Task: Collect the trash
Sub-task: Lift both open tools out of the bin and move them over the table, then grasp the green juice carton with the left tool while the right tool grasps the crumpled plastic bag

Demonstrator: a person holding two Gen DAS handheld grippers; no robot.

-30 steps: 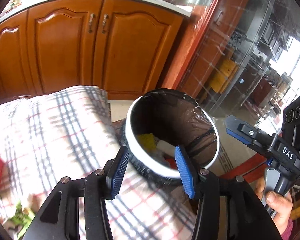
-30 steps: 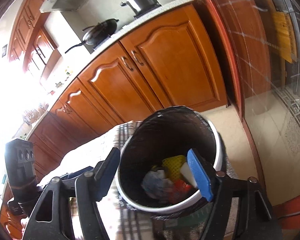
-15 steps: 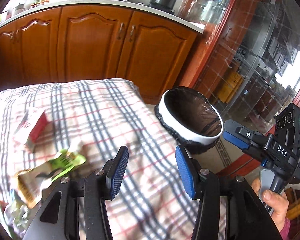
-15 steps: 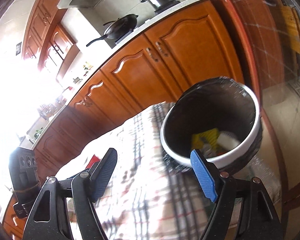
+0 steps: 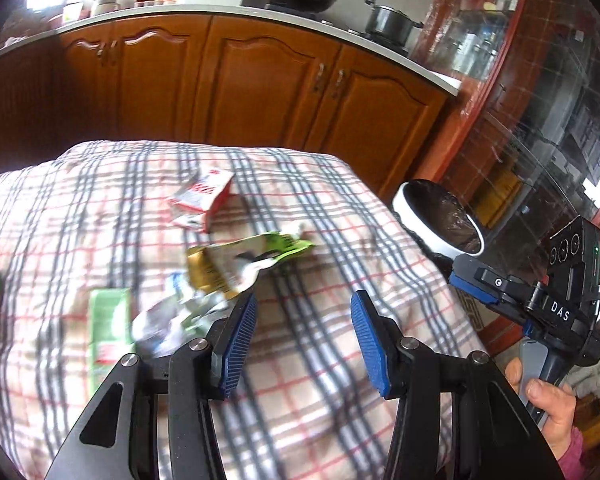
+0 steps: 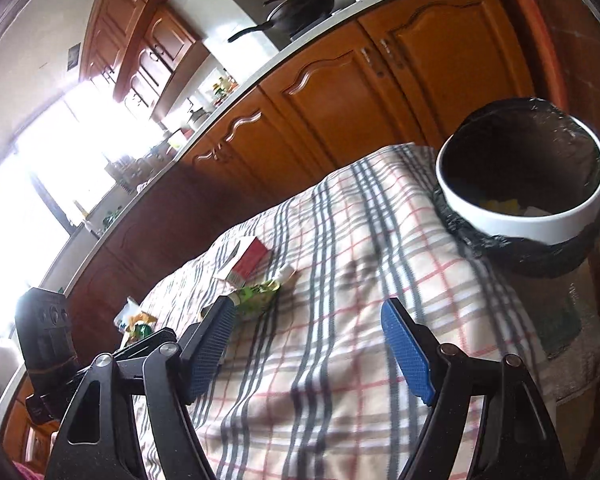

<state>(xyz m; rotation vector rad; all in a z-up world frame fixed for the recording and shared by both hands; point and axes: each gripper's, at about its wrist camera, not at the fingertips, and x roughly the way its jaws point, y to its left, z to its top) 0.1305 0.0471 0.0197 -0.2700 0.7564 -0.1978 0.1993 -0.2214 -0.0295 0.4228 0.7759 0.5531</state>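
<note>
We are holding the left tool [image 5: 303, 335] with its jaws wide apart and nothing between them, above the checked cloth of the bench [image 5: 332, 364]. The right tool [image 6: 312, 344] is likewise spread wide and carrying nothing.

Trash is lying ahead and to the left of the left tool: a green-and-gold wrapper [image 5: 244, 258] just beyond its left finger, crumpled foil-like packaging [image 5: 172, 320] beside that finger, a flat green packet [image 5: 108, 320] further left, and a red-and-white carton [image 5: 204, 196] well ahead. The bin [image 5: 440, 224], lined with a black bag, is standing ahead and to the right, off the bench's far corner.

Handling, as we are judging it: the wrappers are looking light, thin and floppy, probably slick, so a pinch across a raised crumple or free edge should hold better than pressing on a flat face. The carton is looking stiffer but crushable; we would take it across its narrow sides.

The left view is showing the full litter spread, including a green item at the far left edge; motion blur is softening it. The right view is looking into the bin [image 6: 520, 216], where yellow and white scraps are already lying, and is catching only the carton [image 6: 248, 260] and the wrapper [image 6: 256, 292] beyond its left finger.
</note>
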